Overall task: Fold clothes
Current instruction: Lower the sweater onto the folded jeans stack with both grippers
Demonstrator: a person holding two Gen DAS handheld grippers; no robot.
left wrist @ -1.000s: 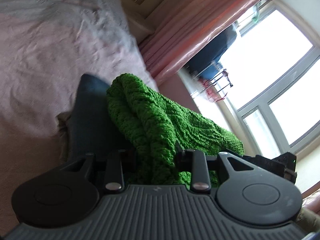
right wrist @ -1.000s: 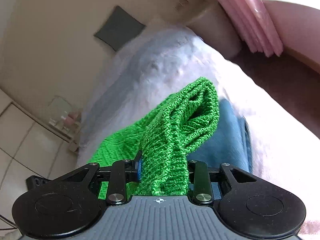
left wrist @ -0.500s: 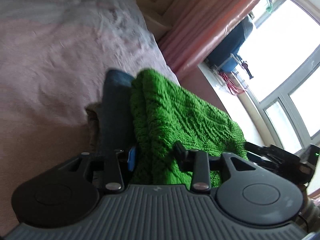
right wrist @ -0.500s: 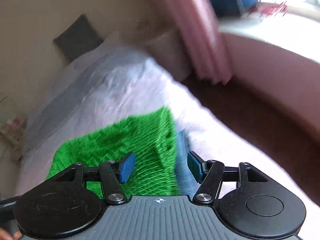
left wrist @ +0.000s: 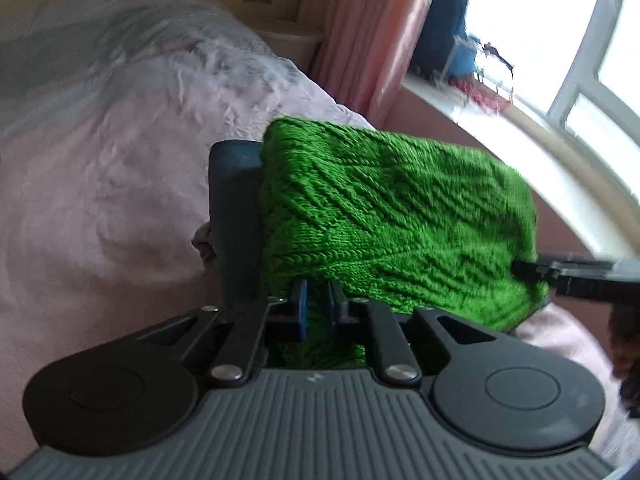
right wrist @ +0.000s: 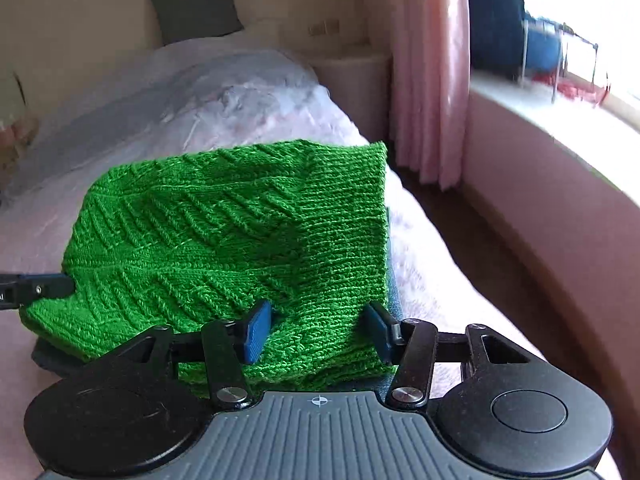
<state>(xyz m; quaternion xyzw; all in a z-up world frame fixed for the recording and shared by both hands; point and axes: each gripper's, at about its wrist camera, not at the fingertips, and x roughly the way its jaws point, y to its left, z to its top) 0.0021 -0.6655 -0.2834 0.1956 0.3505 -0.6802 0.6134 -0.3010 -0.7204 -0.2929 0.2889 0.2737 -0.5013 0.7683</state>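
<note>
Knitwear fills the middle of the left wrist view: a folded green knitted sweater [left wrist: 384, 216] lies on a dark blue garment [left wrist: 234, 216] on the pink bedspread [left wrist: 100, 184], reaching toward the right edge of the frame. At bottom centre the left hand-held gripper [left wrist: 318, 308] has its blue pads nearly together, pinching a thin fold of the sweater's near edge. At right centre the tip of the other tool touches the sweater's right side. Pink curtains [left wrist: 360, 32] and a bright window [left wrist: 600, 60] take up the upper right. In the right wrist view the green knitted sweater [right wrist: 232, 248] lies flat across the centre, with the blue garment [right wrist: 394, 296] showing as a sliver along its right edge. The right hand-held gripper [right wrist: 318, 330] at bottom centre is spread wide, pads on either side of the near hem without clamping it. A grey pillow [right wrist: 196, 6] leans against the wall at upper left.
</note>
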